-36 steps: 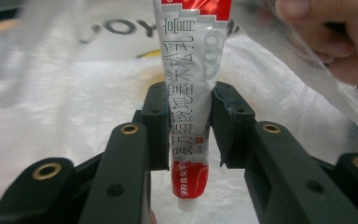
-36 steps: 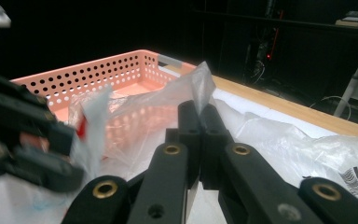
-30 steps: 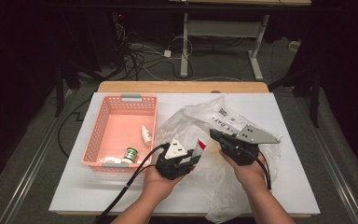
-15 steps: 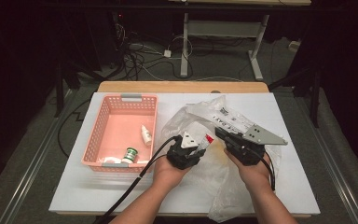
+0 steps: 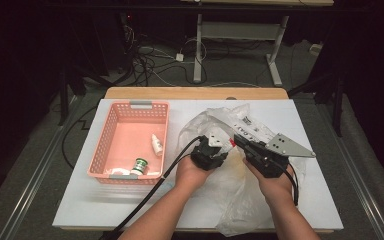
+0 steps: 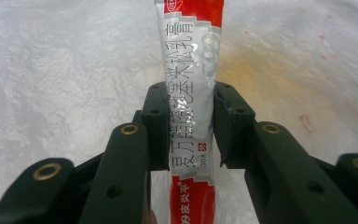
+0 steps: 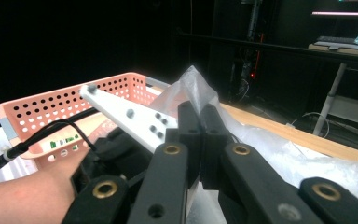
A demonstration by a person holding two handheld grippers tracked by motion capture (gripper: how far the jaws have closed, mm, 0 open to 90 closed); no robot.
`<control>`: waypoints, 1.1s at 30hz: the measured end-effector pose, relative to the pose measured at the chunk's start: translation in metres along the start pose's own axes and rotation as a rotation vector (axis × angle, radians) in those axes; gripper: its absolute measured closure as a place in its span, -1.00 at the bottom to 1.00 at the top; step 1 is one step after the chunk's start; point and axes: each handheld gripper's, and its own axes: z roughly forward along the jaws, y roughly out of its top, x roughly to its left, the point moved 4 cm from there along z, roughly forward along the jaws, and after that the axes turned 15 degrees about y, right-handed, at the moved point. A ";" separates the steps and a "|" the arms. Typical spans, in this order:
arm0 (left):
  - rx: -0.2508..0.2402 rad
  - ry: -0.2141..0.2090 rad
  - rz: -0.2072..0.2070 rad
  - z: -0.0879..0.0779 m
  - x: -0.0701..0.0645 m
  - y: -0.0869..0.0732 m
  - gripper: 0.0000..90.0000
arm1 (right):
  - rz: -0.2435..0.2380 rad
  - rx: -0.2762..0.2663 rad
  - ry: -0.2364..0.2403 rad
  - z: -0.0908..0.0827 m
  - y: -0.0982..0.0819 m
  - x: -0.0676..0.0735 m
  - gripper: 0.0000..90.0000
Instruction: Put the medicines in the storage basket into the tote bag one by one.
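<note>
The red-and-silver soft ointment tube [image 6: 190,88] is clamped between the black jaws of the left hand-held gripper [image 6: 189,126], which press its flattened sides about midway along its length; in the high view that left hand-held gripper [image 5: 219,144] sits over the crumpled clear plastic bag [image 5: 240,200] on the white tabletop [image 5: 105,205], just right of the pink perforated plastic basket [image 5: 103,150]. The tube looks light and pliable, a thin laminate skin over paste, so it should dent rather than break, and its glossy surface could slide if squeezed too loosely; a hold across the flat faces near the middle, as now, seems the safest place, since a pinch near the crimped end would let it droop. In the left gripper view its long axis runs straight away from the jaws, one red end towards the camera and the other red end pointing outward over the bag; which end carries the cap I cannot tell. The right hand-held gripper [image 7: 199,122] has its jaws pressed together on a pinched peak of the same bag, lifting the film beside the left hand.
</note>
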 end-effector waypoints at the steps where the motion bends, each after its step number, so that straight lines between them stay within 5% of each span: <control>1: 0.006 -0.001 -0.001 0.002 0.000 0.001 0.50 | 0.000 0.000 0.000 0.000 0.000 0.000 1.00; 7: 0.039 -0.012 -0.002 0.017 -0.001 -0.002 0.50 | 0.018 0.008 -0.008 -0.001 -0.006 -0.008 1.00; 9: 0.031 -0.016 -0.039 0.021 -0.002 -0.002 0.50 | 0.020 0.008 -0.008 -0.001 -0.006 -0.009 1.00; 10: 0.018 -0.006 0.003 0.023 0.002 -0.001 0.49 | 0.022 0.006 -0.009 -0.002 -0.006 -0.010 1.00; 11: 0.015 0.002 -0.013 0.023 0.003 -0.001 0.49 | 0.021 0.005 -0.011 -0.002 -0.006 -0.011 1.00; 13: 0.016 -0.015 0.016 0.024 0.005 0.000 0.49 | 0.027 0.003 -0.011 -0.002 -0.006 -0.012 1.00; 19: 0.023 -0.009 0.001 0.025 0.005 0.000 0.44 | 0.027 0.002 -0.009 -0.003 -0.006 -0.012 1.00; 24: 0.012 -0.013 0.012 0.018 0.003 0.001 0.31 | 0.025 0.005 -0.004 -0.003 -0.006 -0.012 1.00; 25: 0.019 -0.027 -0.036 0.014 -0.001 -0.001 0.27 | 0.028 0.006 -0.002 -0.003 -0.006 -0.012 1.00; 26: 0.008 -0.006 -0.033 0.011 0.000 -0.001 0.24 | 0.027 0.006 -0.001 -0.004 -0.006 -0.012 1.00; 27: -0.002 -0.041 -0.052 0.009 -0.002 -0.001 0.24 | 0.027 0.006 -0.001 -0.004 -0.006 -0.012 1.00; 28: -0.017 -0.026 -0.044 0.006 -0.001 -0.002 0.24 | 0.027 0.007 -0.002 -0.004 -0.006 -0.013 1.00; 33: -0.051 -0.091 -0.054 -0.010 -0.008 -0.010 0.09 | 0.027 0.009 0.003 -0.004 -0.005 -0.012 1.00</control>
